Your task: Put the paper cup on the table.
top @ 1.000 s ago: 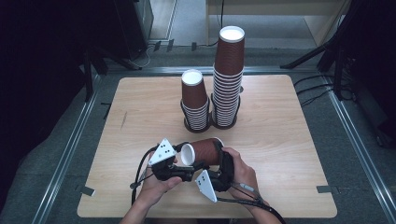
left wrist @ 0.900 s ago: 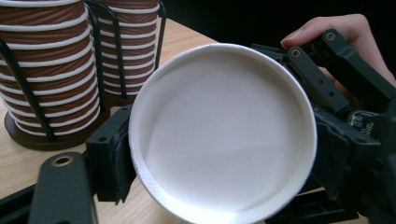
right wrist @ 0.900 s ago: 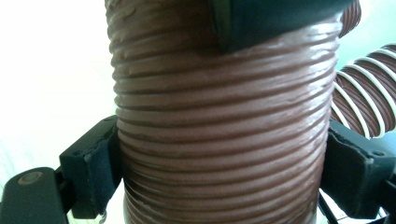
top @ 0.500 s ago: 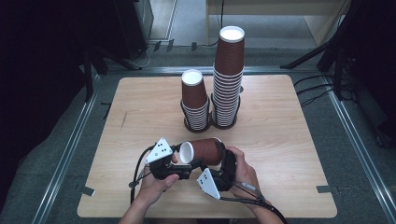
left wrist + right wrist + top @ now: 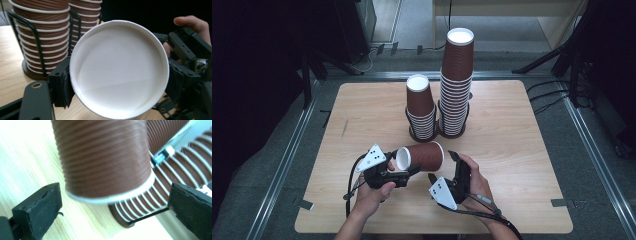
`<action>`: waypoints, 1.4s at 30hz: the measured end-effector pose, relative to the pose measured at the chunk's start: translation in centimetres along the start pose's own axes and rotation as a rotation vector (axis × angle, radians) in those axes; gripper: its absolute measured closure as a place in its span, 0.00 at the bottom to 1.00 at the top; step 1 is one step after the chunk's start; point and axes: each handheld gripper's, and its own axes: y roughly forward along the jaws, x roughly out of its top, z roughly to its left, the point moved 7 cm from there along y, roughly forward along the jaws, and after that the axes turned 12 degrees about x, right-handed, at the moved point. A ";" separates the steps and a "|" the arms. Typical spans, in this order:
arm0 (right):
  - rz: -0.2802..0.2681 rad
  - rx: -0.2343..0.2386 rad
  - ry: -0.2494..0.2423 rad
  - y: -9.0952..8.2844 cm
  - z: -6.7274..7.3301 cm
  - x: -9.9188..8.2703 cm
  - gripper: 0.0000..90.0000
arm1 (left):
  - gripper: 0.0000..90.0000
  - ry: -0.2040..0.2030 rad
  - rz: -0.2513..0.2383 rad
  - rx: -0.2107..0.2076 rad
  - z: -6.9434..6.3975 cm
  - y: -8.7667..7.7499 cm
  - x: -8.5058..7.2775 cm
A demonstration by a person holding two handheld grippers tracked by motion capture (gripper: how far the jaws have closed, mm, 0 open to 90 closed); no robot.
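My left gripper (image 5: 409, 172) has just closed its jaws on the rim of a brown paper cup (image 5: 422, 156); in the left gripper view the black pads press the cup's white rim (image 5: 117, 70) from both sides, and I look straight into its white inside. The cup lies on its side, mouth toward the left gripper and base toward the right one, near the front edge of the worktop (image 5: 522, 150), about midway along it. My right gripper (image 5: 444, 165) sits just beside the cup's base with its jaws spread wide; in the right gripper view the two pads stand well apart on either side of the ribbed cup (image 5: 102, 157) and touch nothing.

Farther out, toward the back edge of the worktop, stand two stacks of the same cups, each in a black wire holder: the short stack (image 5: 421, 107) on the left, the tall stack (image 5: 456, 85) just beside it on the right.
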 end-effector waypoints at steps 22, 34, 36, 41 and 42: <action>-0.139 0.075 0.658 -1.7 -1.3 -0.9 0.00 | 0.24 -0.021 -0.036 0.058 1.3 -0.2 -0.1; -0.209 0.160 1.004 -2.2 -1.0 0.4 0.00 | 0.24 -0.027 -0.050 0.067 1.3 -0.2 -0.1; -0.221 0.172 1.074 -2.3 -1.0 0.4 0.00 | 0.24 -0.026 -0.048 0.065 1.2 -0.1 -0.1; -0.283 0.187 1.238 -2.6 -1.6 0.6 0.00 | 0.24 -0.019 -0.043 0.062 1.0 0.1 -0.3; -0.290 0.187 1.262 -2.6 -1.8 0.6 0.00 | 0.24 -0.019 -0.043 0.064 1.0 0.2 -0.4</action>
